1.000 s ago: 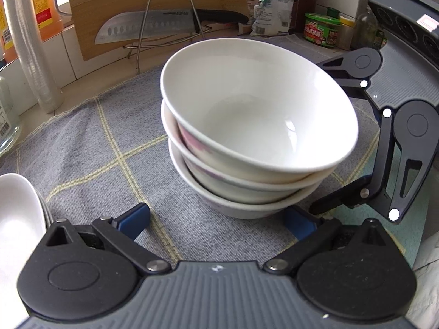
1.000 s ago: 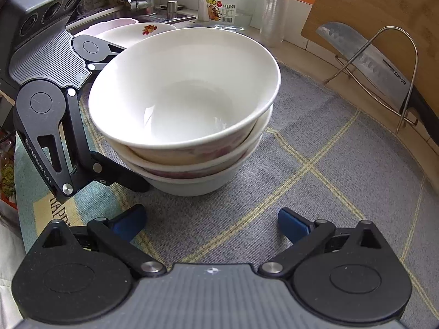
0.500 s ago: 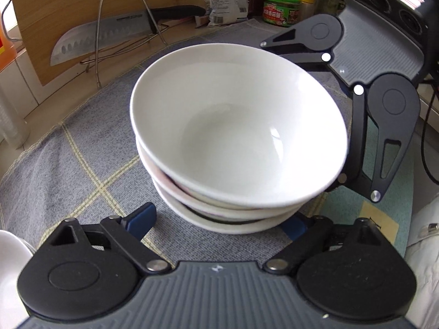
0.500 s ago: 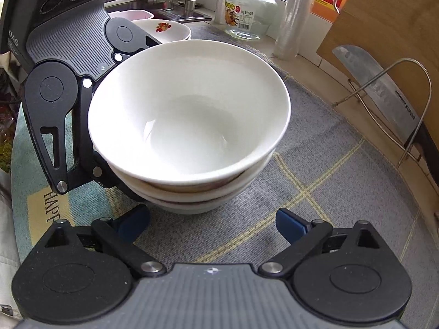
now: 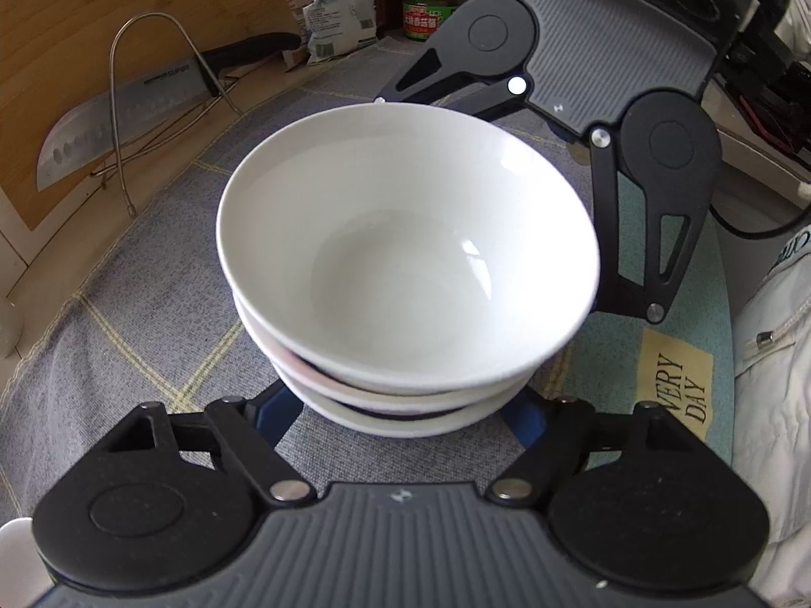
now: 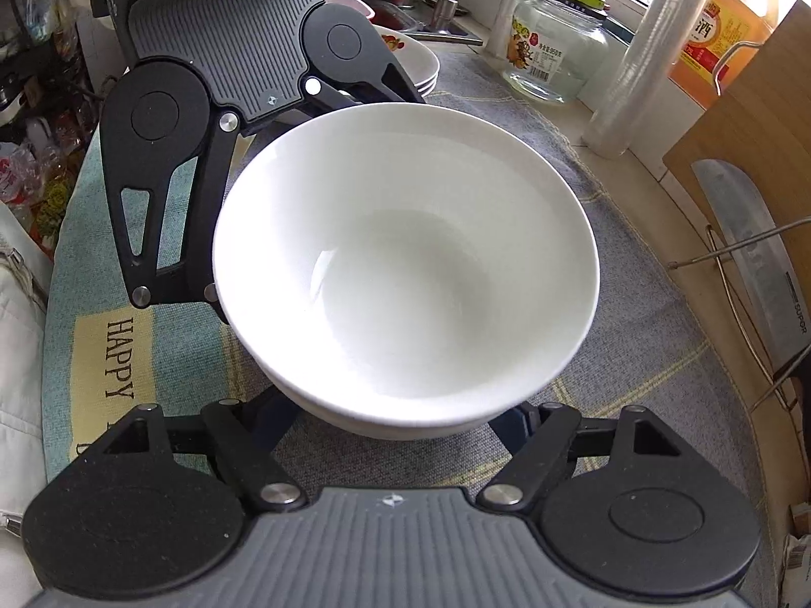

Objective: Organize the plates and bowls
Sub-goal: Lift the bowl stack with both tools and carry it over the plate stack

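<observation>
Three white bowls sit nested in a stack (image 5: 405,253) (image 6: 405,263) on a grey checked mat (image 5: 126,314). My left gripper (image 5: 400,415) reaches in from the near side, its jaws closing. Its blue fingers (image 5: 276,413) flank the bottom bowl's base and their tips are hidden under the bowl. Opposite it, my right gripper (image 6: 393,420) grips the same base, jaws closing, dark blue fingers (image 6: 512,423) tucked under the stack. Each view shows the other gripper's grey body (image 5: 608,40) (image 6: 233,35) behind the stack.
A cleaver (image 5: 116,116) rests on a wire rack against a wooden board. Food packets and a green-lidded tub (image 5: 431,7) stand behind. Stacked flowered plates (image 6: 413,58), a glass jar (image 6: 552,50) and a sleeve of plastic cups (image 6: 638,50) line the far side. A person's white clothing (image 5: 775,354) borders the mat.
Both grippers' jaws have come in from wide apart onto the base of the bowl stack. Both grippers have rolled and drawn closer, so the stack looms larger.
</observation>
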